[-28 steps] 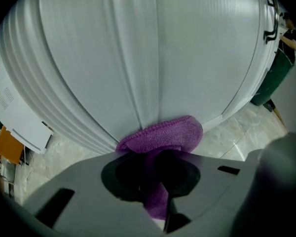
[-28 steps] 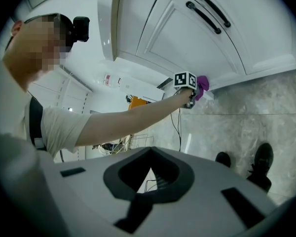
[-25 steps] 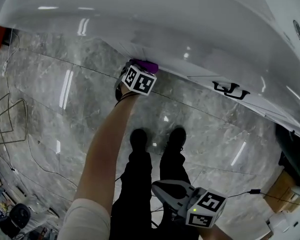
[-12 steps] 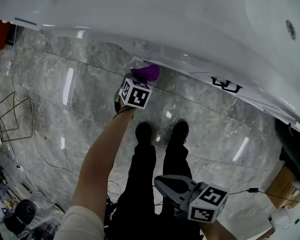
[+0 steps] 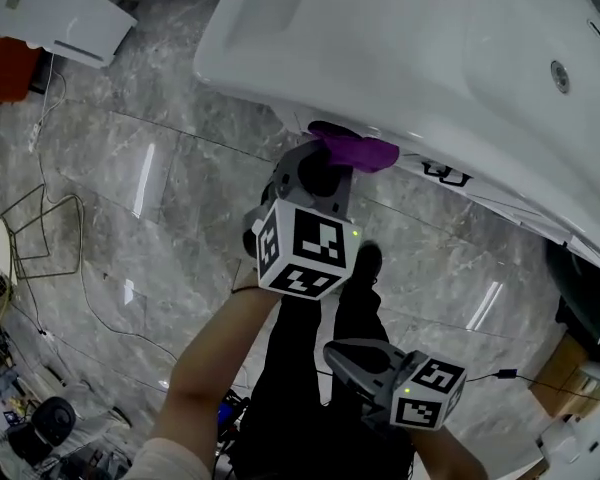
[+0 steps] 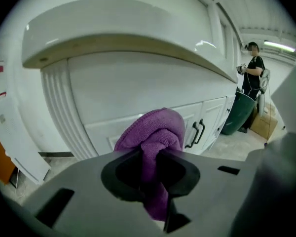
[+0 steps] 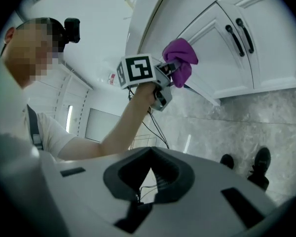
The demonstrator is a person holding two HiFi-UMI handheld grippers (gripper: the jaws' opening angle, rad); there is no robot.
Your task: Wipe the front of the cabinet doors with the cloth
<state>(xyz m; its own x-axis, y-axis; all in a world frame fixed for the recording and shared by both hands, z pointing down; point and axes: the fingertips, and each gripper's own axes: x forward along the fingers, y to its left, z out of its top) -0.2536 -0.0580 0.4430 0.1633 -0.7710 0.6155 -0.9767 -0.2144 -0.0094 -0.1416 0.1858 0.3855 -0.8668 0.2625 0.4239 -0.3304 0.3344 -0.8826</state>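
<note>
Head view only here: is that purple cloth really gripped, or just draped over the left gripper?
Observer: Gripped. The left gripper view shows the cloth pinched between the left gripper's closed jaws.
Operator: And the right gripper?
Observer: The right gripper has its jaws together, nothing between them.
Operator: Anyone else around?
Observer: Yes, a person stands far right, beyond the cabinet doors.
</note>
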